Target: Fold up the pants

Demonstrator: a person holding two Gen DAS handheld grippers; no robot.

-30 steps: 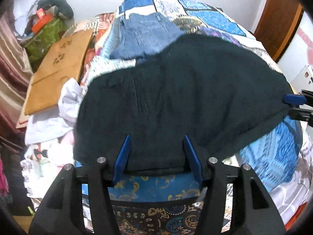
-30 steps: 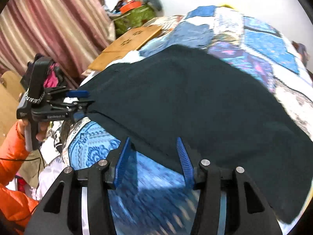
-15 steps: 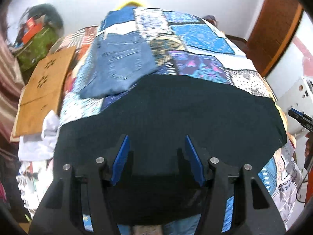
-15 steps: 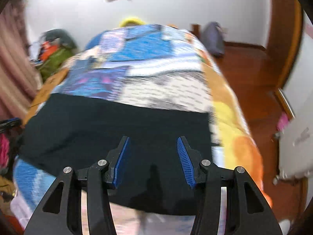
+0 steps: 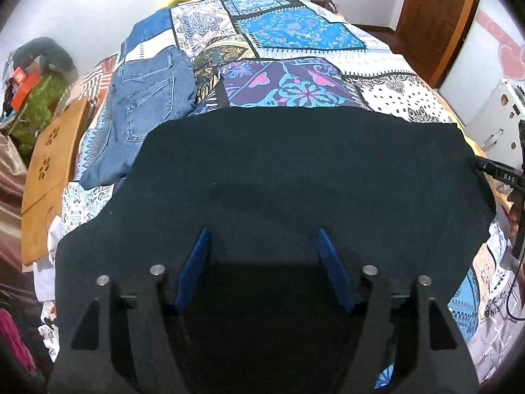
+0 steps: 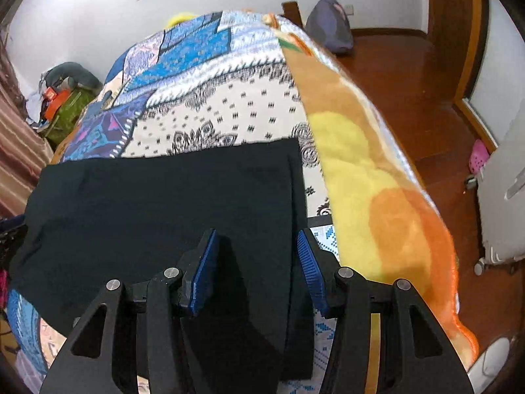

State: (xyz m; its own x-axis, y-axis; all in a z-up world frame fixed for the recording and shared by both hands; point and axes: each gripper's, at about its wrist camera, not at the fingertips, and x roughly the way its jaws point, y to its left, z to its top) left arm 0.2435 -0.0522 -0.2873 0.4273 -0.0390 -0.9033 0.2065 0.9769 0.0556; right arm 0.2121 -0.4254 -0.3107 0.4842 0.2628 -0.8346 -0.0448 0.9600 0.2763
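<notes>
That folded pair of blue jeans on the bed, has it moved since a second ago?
No. The blue jeans still lie at the left side of the patchwork bedspread, beside the wooden board. Only the camera shifted, so they look placed differently.

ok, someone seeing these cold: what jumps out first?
The dark pants spread flat across the near end of the patchwork bedspread, filling both views. Folded blue jeans lie beyond them on the left. The left gripper and right gripper hang open over the dark cloth.
</notes>
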